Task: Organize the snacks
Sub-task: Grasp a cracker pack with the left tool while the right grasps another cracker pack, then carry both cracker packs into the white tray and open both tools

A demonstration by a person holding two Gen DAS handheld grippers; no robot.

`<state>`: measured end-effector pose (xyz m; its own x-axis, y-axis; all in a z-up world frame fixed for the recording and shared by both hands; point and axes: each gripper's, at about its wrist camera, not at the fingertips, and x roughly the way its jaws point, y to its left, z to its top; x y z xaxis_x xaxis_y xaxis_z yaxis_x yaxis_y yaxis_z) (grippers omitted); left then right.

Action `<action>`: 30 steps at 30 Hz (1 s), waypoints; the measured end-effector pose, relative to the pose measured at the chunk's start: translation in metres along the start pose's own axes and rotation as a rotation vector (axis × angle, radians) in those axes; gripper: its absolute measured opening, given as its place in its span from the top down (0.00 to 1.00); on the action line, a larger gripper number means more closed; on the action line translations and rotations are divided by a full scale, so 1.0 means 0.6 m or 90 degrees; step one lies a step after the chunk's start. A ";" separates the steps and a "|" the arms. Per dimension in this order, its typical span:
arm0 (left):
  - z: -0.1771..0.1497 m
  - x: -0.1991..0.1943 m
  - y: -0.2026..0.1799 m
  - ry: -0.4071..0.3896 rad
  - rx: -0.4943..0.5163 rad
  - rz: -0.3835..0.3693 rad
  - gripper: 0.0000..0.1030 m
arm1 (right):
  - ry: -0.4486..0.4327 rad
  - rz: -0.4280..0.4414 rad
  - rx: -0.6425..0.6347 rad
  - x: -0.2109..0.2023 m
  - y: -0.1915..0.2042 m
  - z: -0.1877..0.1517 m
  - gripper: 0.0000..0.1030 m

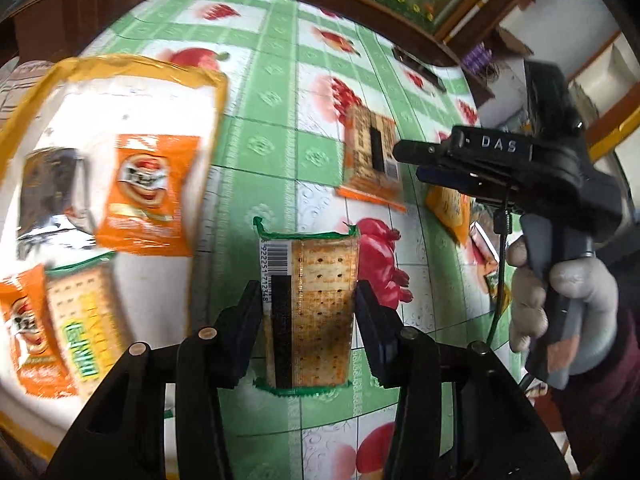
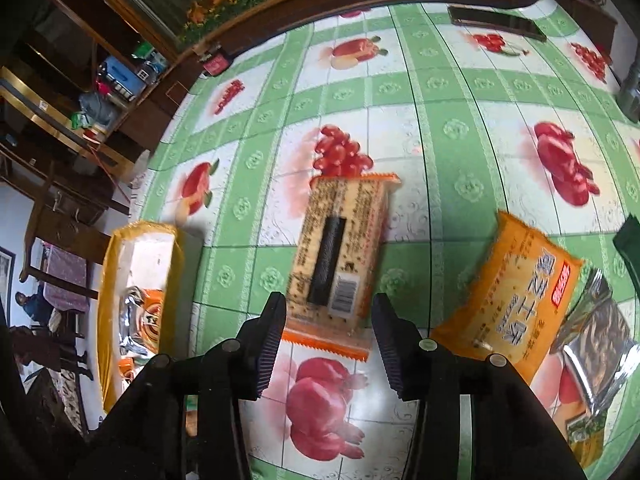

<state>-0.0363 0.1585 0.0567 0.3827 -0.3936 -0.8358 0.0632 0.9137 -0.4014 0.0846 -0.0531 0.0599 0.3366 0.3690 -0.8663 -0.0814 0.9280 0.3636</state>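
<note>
My left gripper (image 1: 307,288) is shut on a green-edged cracker pack (image 1: 320,264), one pad on each long side, to the right of a white box with a yellow rim (image 1: 140,66). In the box lie orange snack packs (image 1: 148,192), a silver pack and another green cracker pack. An orange-edged cracker pack (image 2: 340,240) lies lengthwise on the tablecloth. My right gripper (image 2: 328,300) is shut on its barcode end. In the left wrist view a gloved hand (image 1: 560,300) holds that right gripper (image 1: 406,160) over the same pack (image 1: 368,152).
An orange snack bag (image 2: 516,292) and a silver pack (image 2: 596,344) lie right of the right gripper. A flat black object (image 2: 496,22) sits near the table's far edge. The box (image 2: 140,228) stands at the table's left edge, with dark wooden furniture beyond.
</note>
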 end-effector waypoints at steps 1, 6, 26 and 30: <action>0.001 -0.005 0.005 -0.005 -0.008 -0.003 0.57 | -0.002 0.001 -0.004 0.001 0.001 0.004 0.52; 0.004 -0.033 0.021 -0.032 -0.034 -0.009 0.57 | 0.022 -0.021 -0.027 0.027 0.021 0.009 0.49; 0.013 -0.120 0.066 -0.116 -0.105 -0.024 0.57 | -0.001 -0.050 0.004 0.047 0.029 0.009 0.47; 0.014 -0.149 0.072 -0.146 -0.115 -0.015 0.58 | -0.015 -0.007 0.006 0.015 0.033 0.001 0.49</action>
<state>-0.0602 0.2339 0.1173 0.5824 -0.3623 -0.7277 -0.0826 0.8642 -0.4964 0.0865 -0.0316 0.0596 0.3600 0.3576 -0.8617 -0.0696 0.9314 0.3574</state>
